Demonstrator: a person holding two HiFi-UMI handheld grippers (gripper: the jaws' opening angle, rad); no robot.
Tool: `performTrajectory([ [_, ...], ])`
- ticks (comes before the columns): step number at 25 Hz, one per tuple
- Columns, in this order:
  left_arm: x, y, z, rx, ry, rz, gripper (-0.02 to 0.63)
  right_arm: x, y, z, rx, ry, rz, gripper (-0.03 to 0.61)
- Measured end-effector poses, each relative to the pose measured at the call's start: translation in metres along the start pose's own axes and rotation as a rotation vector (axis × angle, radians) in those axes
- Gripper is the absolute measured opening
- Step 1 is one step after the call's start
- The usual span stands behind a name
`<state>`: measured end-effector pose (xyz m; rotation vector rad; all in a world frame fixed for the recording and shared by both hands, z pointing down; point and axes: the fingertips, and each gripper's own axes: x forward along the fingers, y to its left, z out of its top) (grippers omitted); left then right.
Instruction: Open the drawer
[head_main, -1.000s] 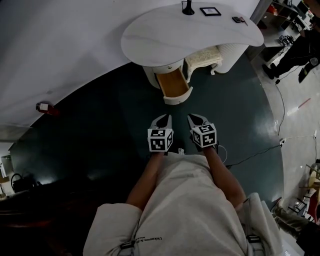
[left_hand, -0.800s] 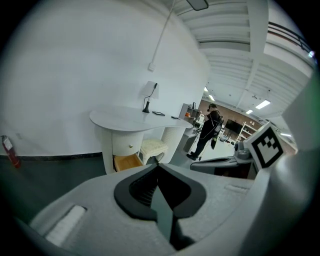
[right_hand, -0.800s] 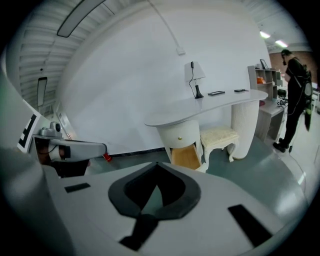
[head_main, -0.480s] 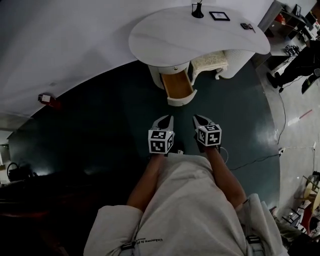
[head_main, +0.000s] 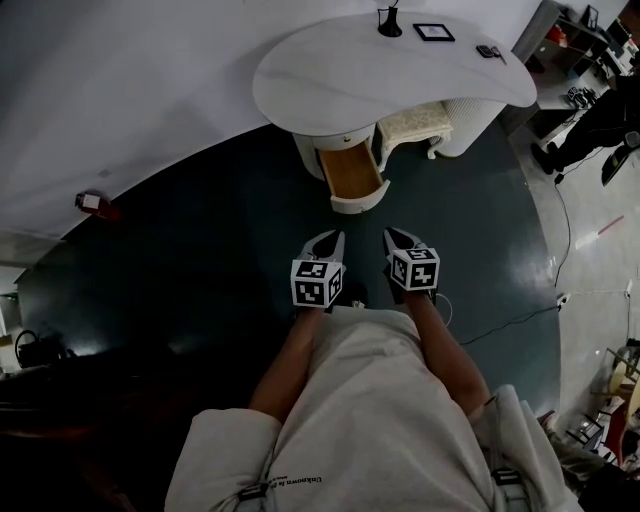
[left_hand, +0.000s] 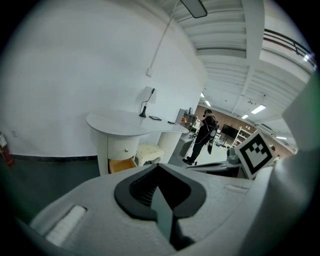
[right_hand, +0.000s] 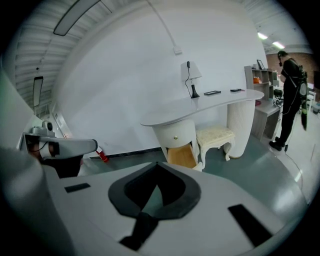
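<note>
**Grippers.** The left gripper (left_hand: 161, 196) has its two jaws brought together at the tips, with nothing between them. The right gripper (right_hand: 154, 192) is likewise closed and empty. In the head view both are held side by side, low in front of the person, well apart from the furniture. Both point towards the drawer (head_main: 351, 175).

**Task object.** The drawer is pulled out of the rounded white pedestal under the desk (head_main: 330, 80). Its light wooden inside faces up and its white front faces the grippers.

**Limits of view.**
- In each gripper view the gripper's own body fills the lower half.
- In the left gripper view only the back part of the drawer shows above that body.
- The right gripper view shows more of the drawer, with a closed upper drawer and its small knob (right_hand: 176, 137) above it.
- In the head view the person's light clothing hides the floor below the grippers.
- The small dark items on the desk top, next to a lamp (right_hand: 191, 75), cannot be identified.

**Surface and room.**
- The floor (head_main: 200, 260) is dark grey-green and glossy.
- The wall (head_main: 120, 90) behind the desk is plain white.
- A cream stool (head_main: 412, 125) stands under the desk, just beside the pedestal.
- A red fire extinguisher (right_hand: 101, 155) lies at the foot of the wall.
- A second person in dark clothes (right_hand: 290, 100) stands beyond the desk's far end, near shelving.
- A cable (head_main: 520, 300) runs across the floor on the right.
</note>
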<state>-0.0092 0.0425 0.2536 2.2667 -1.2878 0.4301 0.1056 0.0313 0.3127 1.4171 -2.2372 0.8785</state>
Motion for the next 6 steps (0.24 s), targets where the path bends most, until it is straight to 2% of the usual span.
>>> performTrajectory([
  [6,0.0077,-0.0059,0.0025,0.018,0.011,-0.008,0.009,-0.0048,-0.0040,0.0080,-0.020,-0.037,0.003,0.015],
])
